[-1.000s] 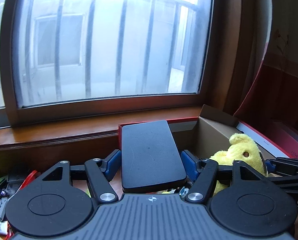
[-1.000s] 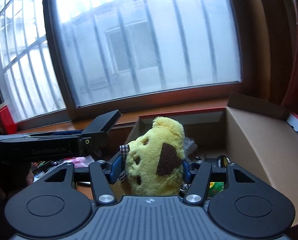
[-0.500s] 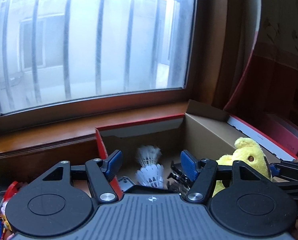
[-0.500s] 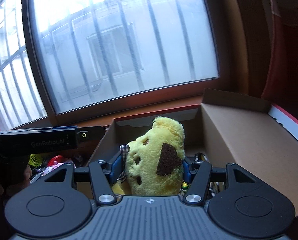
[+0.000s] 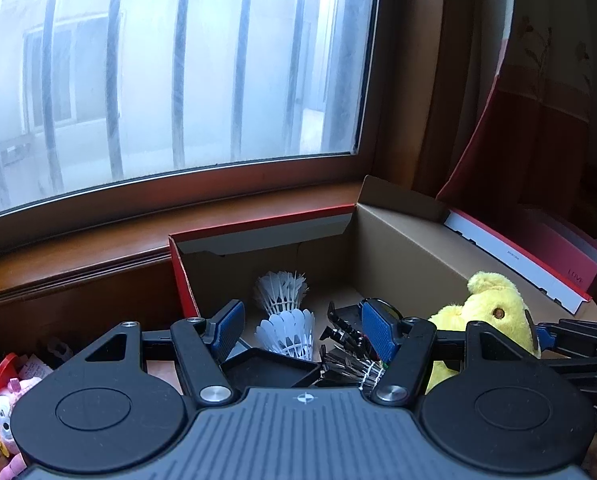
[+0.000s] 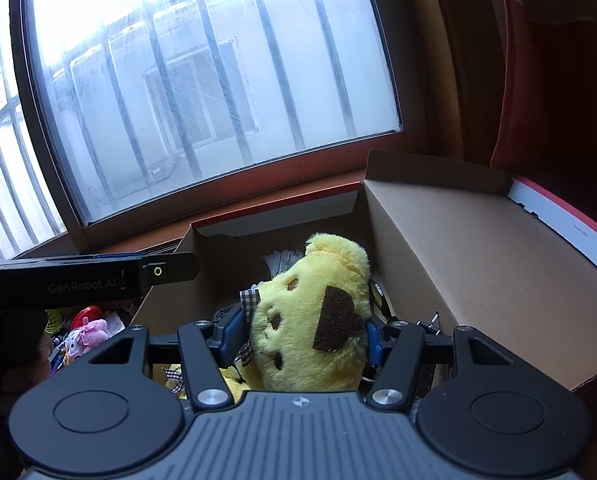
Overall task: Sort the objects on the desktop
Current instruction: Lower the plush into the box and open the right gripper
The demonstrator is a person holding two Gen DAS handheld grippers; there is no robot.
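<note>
We've got the plush (image 6: 314,320) clamped in the right gripper (image 6: 298,336), blue pads pressed into both sides of its head, held up over the open box (image 6: 478,248). Its long axis runs roughly 12 to 6 in the right wrist view, head toward 12 and the body hanging toward 6 with a checked bow at about 9. The box floor sits right below and ahead of it, so the move this turns on looks like straight down and let go.

Room to drop it: the tall cardboard wall is at 3, the red-edged rim at 12, and the free floor seems to be on the 3 o'clock side. In the left wrist view, two shuttlecocks (image 5: 286,320) sit at about 12 from the left gripper (image 5: 302,332), a dark tray (image 5: 270,368) just under its jaws, and a tangle of black clips (image 5: 346,344) at 1. We'd watch for the plush landing on those.

The left gripper has its jaws apart and nothing between them, hovering at the box's near edge. From there the plush shows at 3, so the right hand is clearly the nearer one. Loose toys (image 5: 2,412) are outside the box at 8.
</note>
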